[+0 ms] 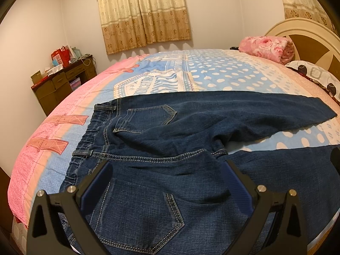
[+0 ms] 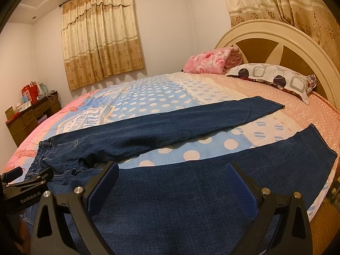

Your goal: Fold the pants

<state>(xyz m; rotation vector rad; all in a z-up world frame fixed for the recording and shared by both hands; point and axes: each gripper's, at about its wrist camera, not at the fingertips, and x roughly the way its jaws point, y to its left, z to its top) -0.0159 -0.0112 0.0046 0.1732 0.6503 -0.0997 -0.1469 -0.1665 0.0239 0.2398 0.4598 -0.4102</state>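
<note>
Dark blue jeans (image 1: 161, 140) lie flat on the bed, back pockets up, waistband to the left, legs spread apart to the right. My left gripper (image 1: 166, 165) is open and hovers over the seat and near back pocket. My right gripper (image 2: 172, 170) is open and hovers over the near leg (image 2: 191, 191). The far leg (image 2: 191, 125) stretches toward the headboard. The left gripper also shows at the left edge of the right wrist view (image 2: 27, 180).
The bed has a pink and blue dotted sheet (image 1: 212, 74). A folded pink floral blanket (image 2: 210, 61) and a patterned pillow (image 2: 274, 76) lie by the cream headboard (image 2: 276, 34). A cluttered brown desk (image 1: 61, 78) stands at the far left wall.
</note>
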